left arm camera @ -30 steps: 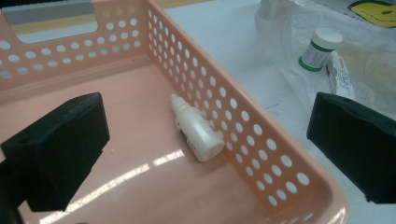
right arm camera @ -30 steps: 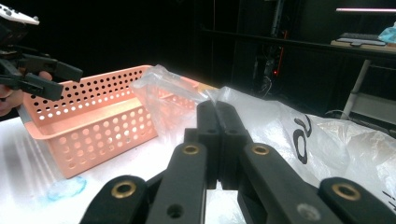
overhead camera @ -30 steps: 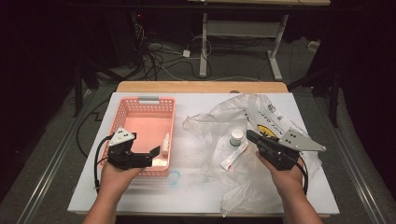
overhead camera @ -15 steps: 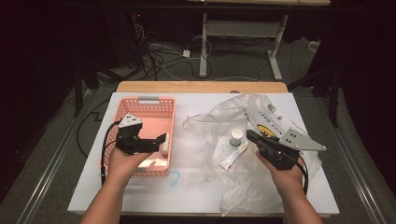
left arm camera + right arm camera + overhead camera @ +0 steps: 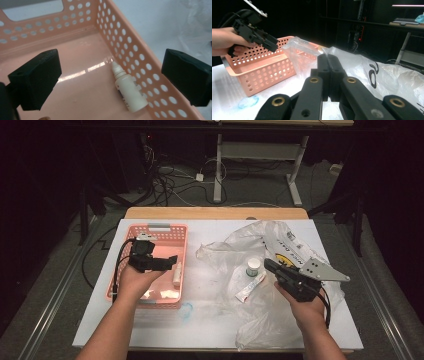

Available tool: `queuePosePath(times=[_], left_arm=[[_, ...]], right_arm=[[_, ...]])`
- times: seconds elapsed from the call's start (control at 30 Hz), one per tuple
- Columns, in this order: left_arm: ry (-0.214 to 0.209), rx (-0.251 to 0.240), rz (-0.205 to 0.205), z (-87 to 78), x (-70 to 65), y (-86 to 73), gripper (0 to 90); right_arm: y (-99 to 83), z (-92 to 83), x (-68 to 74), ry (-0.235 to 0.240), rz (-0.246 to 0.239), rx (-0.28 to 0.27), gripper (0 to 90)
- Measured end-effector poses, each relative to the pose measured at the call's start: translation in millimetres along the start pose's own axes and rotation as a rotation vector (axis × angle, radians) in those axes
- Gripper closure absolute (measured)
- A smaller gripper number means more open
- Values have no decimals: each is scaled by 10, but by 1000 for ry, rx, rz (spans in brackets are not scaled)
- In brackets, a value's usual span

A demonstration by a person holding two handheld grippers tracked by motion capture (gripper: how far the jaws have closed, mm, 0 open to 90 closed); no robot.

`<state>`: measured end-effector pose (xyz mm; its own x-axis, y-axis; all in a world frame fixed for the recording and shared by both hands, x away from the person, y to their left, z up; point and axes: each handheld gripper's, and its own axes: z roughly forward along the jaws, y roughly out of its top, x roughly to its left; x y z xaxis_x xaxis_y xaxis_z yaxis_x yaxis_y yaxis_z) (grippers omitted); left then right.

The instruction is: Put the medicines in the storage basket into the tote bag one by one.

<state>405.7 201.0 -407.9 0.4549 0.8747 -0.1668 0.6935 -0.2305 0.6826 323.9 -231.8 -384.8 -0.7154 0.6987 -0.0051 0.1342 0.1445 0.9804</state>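
Left gripper view: the left gripper (image 5: 110,82), jaws wide apart and empty, hovers over the small white plastic dropper bottle (image 5: 128,93) lying below and between them against the perforated wall of the pink plastic basket (image 5: 140,57), nozzle pointing away.

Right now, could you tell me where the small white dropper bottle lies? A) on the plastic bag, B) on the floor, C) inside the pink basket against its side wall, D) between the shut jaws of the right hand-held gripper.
C: the left gripper view shows the white dropper bottle lying on the floor of the pink basket, right against its perforated side wall.
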Motion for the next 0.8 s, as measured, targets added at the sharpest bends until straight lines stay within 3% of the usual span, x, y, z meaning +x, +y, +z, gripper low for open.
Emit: queuePosePath(times=[0.33,0.57,0.8], left_arm=[[-16,125,-24,230,41,12,103],[-58,234,-18,390,18,12,154],[-64,301,-5,450,15,-9,211]], right_arm=[[3,3,10,0,1,4,900],[2,4,10,2,3,4,900],[-1,-2,-5,0,2,1,900]])
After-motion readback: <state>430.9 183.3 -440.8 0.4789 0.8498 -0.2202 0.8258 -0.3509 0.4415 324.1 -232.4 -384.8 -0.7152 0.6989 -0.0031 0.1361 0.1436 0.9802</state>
